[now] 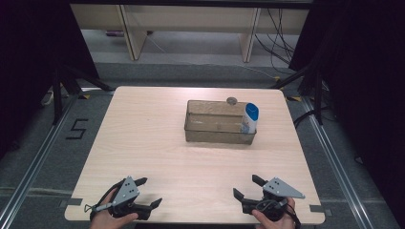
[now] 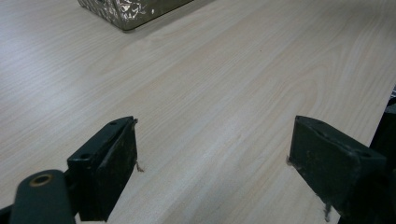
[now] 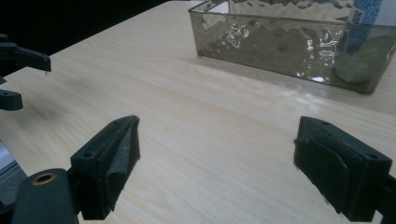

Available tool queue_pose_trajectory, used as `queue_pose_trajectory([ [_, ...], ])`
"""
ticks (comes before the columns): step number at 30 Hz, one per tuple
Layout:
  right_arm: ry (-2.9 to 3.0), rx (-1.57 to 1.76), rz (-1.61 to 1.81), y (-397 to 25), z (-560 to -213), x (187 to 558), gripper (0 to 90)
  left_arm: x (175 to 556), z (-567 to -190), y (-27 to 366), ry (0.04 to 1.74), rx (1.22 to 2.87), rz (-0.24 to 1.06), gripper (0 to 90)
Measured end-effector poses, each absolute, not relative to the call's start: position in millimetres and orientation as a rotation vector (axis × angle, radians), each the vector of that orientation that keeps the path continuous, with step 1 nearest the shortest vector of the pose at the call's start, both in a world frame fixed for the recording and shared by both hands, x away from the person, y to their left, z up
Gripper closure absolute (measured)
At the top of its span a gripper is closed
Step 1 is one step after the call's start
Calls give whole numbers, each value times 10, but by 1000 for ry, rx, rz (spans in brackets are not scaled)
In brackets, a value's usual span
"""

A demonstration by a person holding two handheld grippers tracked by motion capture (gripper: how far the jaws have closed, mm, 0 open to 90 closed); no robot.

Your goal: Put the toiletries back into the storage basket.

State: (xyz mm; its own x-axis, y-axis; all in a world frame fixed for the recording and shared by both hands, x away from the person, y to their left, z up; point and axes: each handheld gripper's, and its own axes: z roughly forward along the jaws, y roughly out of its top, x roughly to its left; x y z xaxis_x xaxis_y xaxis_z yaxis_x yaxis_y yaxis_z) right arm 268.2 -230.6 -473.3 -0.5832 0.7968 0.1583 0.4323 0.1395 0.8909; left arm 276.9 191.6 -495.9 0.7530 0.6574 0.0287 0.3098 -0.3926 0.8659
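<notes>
- Start pose: left claw point(image 1: 144, 192) and right claw point(image 1: 244, 186) sit at the bench point(image 1: 143, 133) near edge, both jaws wide apart, nothing held.
- Bottle point(image 1: 250, 118) stands upright inside the clear bin point(image 1: 205, 135), at the bin's right end; bin is well ahead of both claws.
- Small round cap-like thing point(image 1: 231, 100) just behind the bin.
- Next, prob.: right claw reaches fwd to the bin, comes in over its rim, closes on the bottle w/o tipping it.

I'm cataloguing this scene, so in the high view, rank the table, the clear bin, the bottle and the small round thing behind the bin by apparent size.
1. Table
2. Bin
3. Bottle, standing in the bin's right end
4. Round thing, smallest; farthest from the camera, but clearly tiny.
</notes>
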Motion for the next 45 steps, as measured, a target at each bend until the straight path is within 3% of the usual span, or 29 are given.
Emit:
queue_pose_trajectory([
  [30,2115,1218,1421,-2349,-4795,2390,154,2767,-4972,1904,719,2029,445,147],
  [45,2126,1162,1405,-2372,-4813,2416,154,2769,-4972,1905,721,2028,447,147],
])
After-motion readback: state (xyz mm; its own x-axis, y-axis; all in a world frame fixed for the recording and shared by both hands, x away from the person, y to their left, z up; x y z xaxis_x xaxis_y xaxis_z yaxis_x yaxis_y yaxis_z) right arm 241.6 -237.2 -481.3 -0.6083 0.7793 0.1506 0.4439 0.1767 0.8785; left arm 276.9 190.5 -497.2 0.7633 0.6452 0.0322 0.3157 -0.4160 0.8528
